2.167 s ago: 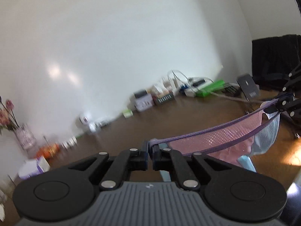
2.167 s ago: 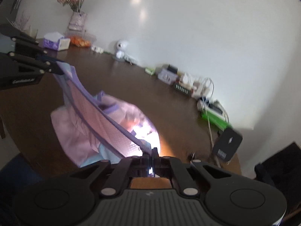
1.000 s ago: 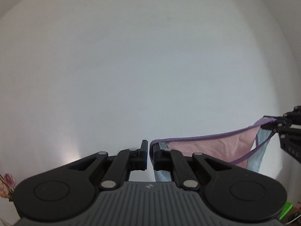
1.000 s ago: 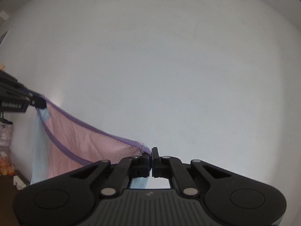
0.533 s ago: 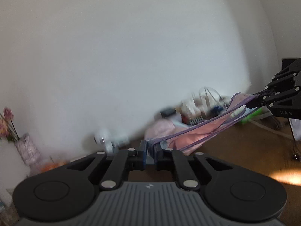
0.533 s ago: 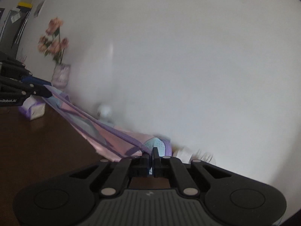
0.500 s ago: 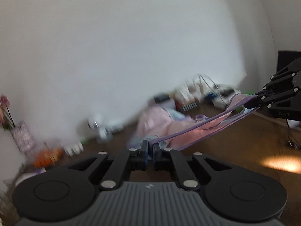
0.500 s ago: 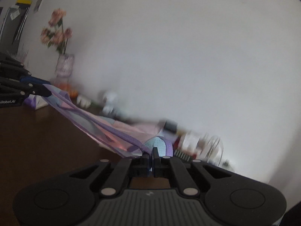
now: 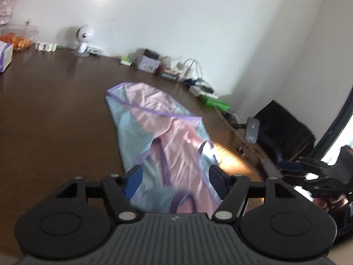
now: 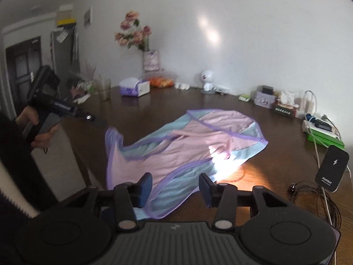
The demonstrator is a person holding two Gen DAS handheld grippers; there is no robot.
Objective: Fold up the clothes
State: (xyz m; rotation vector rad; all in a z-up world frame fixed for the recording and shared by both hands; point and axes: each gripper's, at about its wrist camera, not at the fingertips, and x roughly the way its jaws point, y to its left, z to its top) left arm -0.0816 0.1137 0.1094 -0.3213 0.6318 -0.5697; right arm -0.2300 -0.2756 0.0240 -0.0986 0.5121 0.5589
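Garment (image 10: 194, 141), thin pink-and-blue fabric with purple trim, lies rumpled on the glossy table (image 10: 275, 172), both grippers' fingers spread.

a vase of pink flowers (image 10: 141, 44), a tissue box (image 10: 134, 86) and a small white round camera (image 10: 207, 81) line the dark counter's (image 10: 275, 167) far edge.

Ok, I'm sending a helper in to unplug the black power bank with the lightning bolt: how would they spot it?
Start at the dark wooden table and go to its end past the pink and blue garment. The power bank stands beside a green box; it is the only flat black slab, with a white bolt.
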